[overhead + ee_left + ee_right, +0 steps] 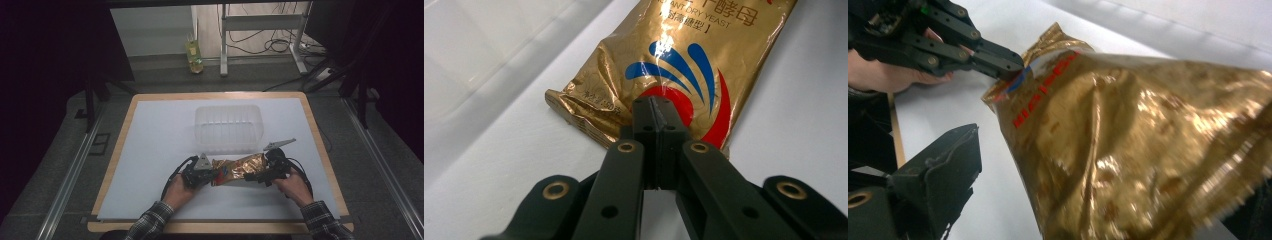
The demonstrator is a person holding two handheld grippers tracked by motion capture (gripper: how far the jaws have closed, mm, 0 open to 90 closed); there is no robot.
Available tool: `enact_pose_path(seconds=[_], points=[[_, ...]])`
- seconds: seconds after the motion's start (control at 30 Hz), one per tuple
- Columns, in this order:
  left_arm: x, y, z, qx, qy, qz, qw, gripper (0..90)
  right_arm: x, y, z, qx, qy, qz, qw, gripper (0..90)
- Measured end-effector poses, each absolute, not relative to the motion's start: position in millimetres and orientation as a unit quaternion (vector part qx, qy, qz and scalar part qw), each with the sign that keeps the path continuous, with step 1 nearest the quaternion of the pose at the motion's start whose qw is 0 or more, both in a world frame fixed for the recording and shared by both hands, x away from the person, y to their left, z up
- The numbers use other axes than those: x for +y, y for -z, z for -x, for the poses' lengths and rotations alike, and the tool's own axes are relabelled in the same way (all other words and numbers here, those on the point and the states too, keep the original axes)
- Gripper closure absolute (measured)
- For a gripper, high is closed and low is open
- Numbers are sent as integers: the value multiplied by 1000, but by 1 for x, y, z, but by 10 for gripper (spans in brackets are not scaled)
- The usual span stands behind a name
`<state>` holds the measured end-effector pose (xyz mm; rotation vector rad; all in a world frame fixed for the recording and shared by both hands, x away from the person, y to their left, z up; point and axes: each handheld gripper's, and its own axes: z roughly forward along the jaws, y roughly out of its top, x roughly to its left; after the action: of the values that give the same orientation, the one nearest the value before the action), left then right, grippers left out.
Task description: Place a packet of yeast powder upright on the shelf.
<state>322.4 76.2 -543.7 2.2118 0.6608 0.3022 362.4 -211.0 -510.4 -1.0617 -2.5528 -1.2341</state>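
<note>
Near my edge of the table (150, 150), my left gripper (655, 112) is pinched tight on one end of the gold packet (239, 168); my right gripper (264, 172) has the other end, jaw gap hidden, can't tell. Behind sits a clear tub (229, 128).

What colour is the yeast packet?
Shiny gold yeast packet with blue and red swirls, clearest in the left gripper view.

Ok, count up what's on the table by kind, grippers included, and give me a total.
Gold bag: 1
Clear tub: 1
Grippers: 2, left gripper and right gripper, one at each end of the bag
Total: 4
</note>
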Motion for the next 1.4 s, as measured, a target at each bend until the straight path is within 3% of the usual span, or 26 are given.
enact_pose_path(seconds=[0.5, 0.7, 0.9, 1.2, 1.4], points=[[76, 544, -323, 260, -118, -873, 396, 895, -192, 503, -371, -837, 400, 367, 71, 52], [77, 543, -322, 263, -119, -871, 397, 878, -196, 496, -375, -813, 406, 413, 61, 416], [77, 543, -321, 261, -129, -871, 397, 849, -204, 492, -378, -778, 434, 442, 106, 620], [80, 538, -319, 261, -135, -867, 402, 780, -203, 483, -377, -772, 441, 442, 117, 673], [83, 532, -313, 256, -135, -862, 416, 714, -202, 470, -374, -778, 442, 434, 101, 683]])
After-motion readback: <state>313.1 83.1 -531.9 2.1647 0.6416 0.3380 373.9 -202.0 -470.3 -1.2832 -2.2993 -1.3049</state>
